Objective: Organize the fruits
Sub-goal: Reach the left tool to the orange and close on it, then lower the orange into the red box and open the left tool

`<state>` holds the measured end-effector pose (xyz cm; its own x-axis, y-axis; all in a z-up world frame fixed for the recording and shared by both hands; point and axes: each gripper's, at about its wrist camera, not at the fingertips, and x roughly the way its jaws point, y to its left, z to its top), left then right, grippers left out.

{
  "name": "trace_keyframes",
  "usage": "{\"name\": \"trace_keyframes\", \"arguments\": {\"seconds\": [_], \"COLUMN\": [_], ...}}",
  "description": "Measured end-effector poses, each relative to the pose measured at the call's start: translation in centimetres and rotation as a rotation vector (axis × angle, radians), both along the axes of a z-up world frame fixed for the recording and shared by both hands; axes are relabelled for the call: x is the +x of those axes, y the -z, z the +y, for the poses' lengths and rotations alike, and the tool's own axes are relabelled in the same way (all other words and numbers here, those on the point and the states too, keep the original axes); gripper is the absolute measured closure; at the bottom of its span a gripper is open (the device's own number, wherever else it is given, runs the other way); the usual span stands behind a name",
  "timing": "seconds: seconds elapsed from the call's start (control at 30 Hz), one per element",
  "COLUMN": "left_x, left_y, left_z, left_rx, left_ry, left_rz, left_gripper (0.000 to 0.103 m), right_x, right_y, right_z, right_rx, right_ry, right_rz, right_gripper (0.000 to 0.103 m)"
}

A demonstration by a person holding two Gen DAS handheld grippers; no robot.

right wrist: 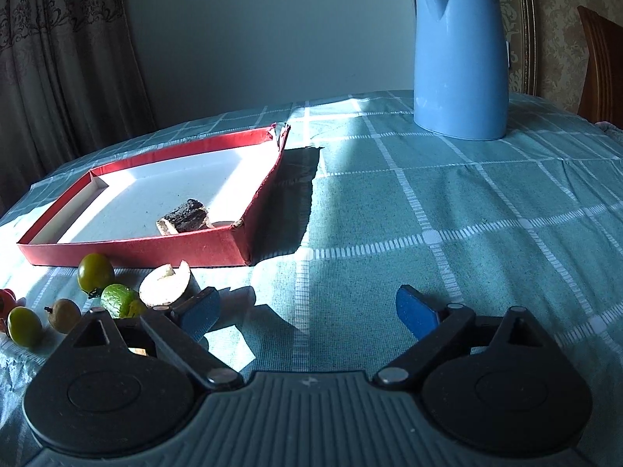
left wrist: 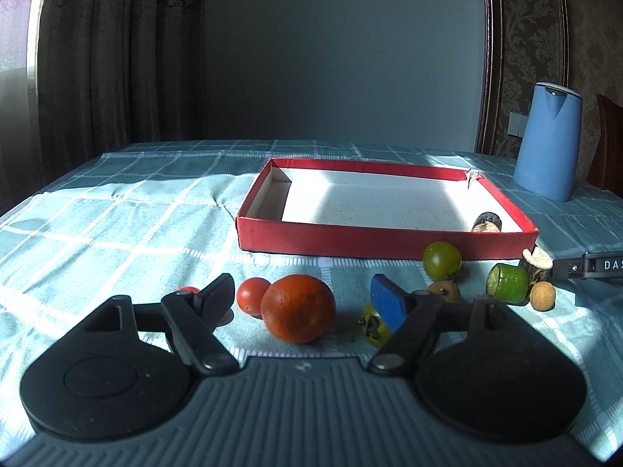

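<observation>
A red shallow box (left wrist: 381, 239) with a white floor lies on the checked cloth; one dark-skinned cut piece (left wrist: 486, 222) lies in its near right corner, also in the right wrist view (right wrist: 187, 216). Fruits lie in front of the box: an orange (left wrist: 298, 308), a small red tomato (left wrist: 251, 295), a green round fruit (left wrist: 442, 260), a cut green piece (left wrist: 508, 283), small brown fruits (left wrist: 542, 296). My left gripper (left wrist: 303, 297) is open, its fingers either side of the orange. My right gripper (right wrist: 307, 307) is open and empty over bare cloth, right of the fruits (right wrist: 95, 270).
A tall blue kettle (right wrist: 461, 54) stands at the back right of the table, also in the left wrist view (left wrist: 549, 140). A wooden chair (right wrist: 601, 66) is behind it. Curtains hang at the left. The right gripper's tip shows at the left view's right edge (left wrist: 592, 266).
</observation>
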<state>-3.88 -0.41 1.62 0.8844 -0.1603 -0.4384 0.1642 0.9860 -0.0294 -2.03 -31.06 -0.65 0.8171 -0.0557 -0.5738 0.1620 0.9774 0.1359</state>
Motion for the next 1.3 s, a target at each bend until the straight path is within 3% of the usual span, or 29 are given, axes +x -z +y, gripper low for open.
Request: {"name": "trace_keyframes", "arguments": {"seconds": [0.17,0.27,0.43,0.57,0.73,1.1,1.3], "left_x": [0.8,1.3,1.1,-0.2,-0.6,6.3,10.5], "left_y": [0.4,0.6,0.6,0.1,-0.7,-3.5,-2.3], "left_z": [0.0,-0.1,-0.1,0.2,-0.8,-2.1,-1.7], "left_rx": [0.001,0.007,0.01,-0.014,0.036,0.041,0.043], "left_ry": [0.006,0.003,0.007,0.018,0.018,-0.041,-0.079], "left_rz": [0.056,0.085,0.076,-0.002,-0.049,-0.023,0.045], "left_gripper": [0.055,0.062,0.063,0.063,0.063,0.063,0.061], "right_x": [0.0,0.0,0.0,0.0,0.0,0.1,0.1], "right_y": [-0.1,-0.1,0.0,0.0,0.0,-0.1,-0.1], "right_z": [0.0,0.0,0.1,0.0,0.0,0.0,0.0], "right_rx": [0.003,0.002,0.007,0.011,0.008,0.006,0.005], "right_ry": [0.0,0.0,0.001,0.0,0.0,0.0,0.0], "right_rz": [0.001,0.001,-0.001,-0.002,0.0,0.001,0.001], "right_gripper": [0.005,0.005,0.005,0.005,0.005,0.004,0.004]}}
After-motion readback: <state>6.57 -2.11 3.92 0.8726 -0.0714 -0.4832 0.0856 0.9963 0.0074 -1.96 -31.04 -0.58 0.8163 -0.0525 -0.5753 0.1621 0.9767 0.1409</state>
